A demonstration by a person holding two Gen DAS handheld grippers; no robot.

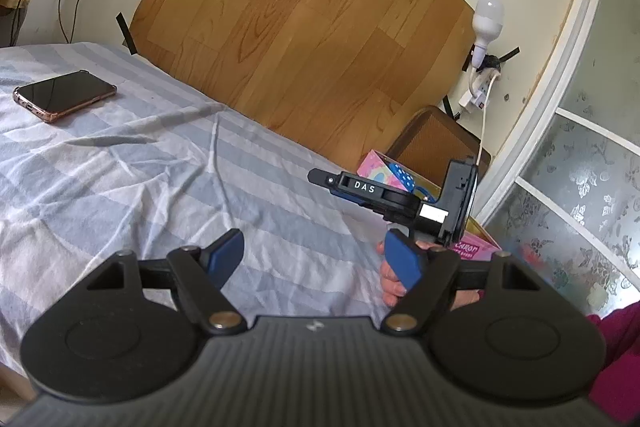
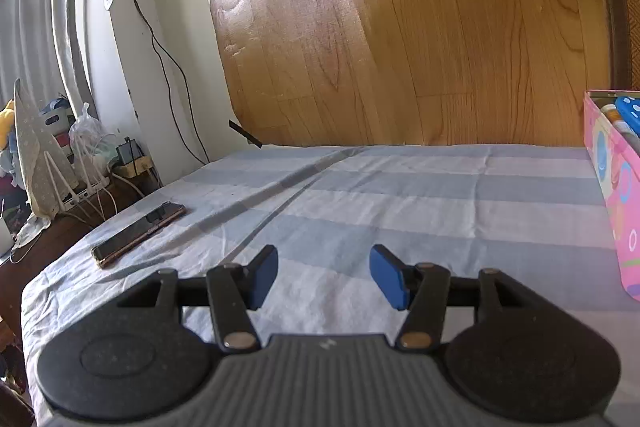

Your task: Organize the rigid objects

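Item: phone [image 1: 64, 95], lying loose at the bed's [image 1: 160, 179] far-left corner, well apart from the pink box [image 2: 612, 187] already holding several things. I am holding left gripper [image 1: 320, 259] and right gripper [image 2: 324, 275] jaws wide, carrying nothing; phone likely remaining

Both wrist views look low across the bed [image 1: 160, 167] toward the wooden panel [image 2: 440, 27] at 12 o'clock, sharing the phone [image 1: 64, 95].

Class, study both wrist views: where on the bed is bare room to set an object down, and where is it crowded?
Free: the wide striped sheet between the phone and the pink box, ahead of both open grippers. Crowded: the box's edge, where the right gripper hovers.
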